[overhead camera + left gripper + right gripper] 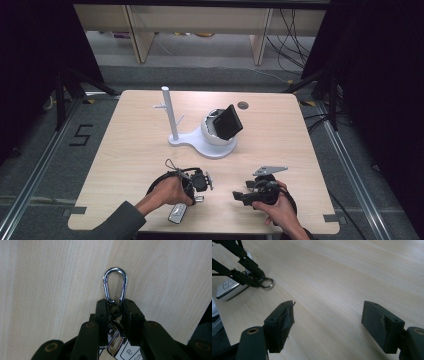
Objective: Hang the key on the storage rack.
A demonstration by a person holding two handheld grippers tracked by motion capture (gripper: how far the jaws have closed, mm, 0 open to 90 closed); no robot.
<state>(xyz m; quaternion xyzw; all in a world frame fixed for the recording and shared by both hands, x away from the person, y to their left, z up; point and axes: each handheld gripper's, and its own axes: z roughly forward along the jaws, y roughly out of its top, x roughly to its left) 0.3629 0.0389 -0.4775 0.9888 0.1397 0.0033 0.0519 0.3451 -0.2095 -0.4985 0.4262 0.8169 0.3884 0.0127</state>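
Observation:
A silver carabiner [115,286] lies on the wooden table [50,290], joined by a ring to a white and silver car key fob [177,213] near the front edge. My left gripper [115,311] points down at it, its jaws shut on the carabiner's lower end, with the loop sticking out past the fingertips. The fob [127,352] shows below, between the jaw arms. In the right gripper view the fob [228,288] and carabiner [268,285] lie at the upper left under the left gripper's linkage. My right gripper [328,320] hovers low over bare wood, open wide and empty, to the right of the left gripper [198,196].
A white stand [172,112] with a thin upright post and small pegs sits mid-table, joined to a round white base [217,142] that carries a tilted black box [228,121]. A dark grommet [243,105] lies behind it. Black frames and cables flank the table.

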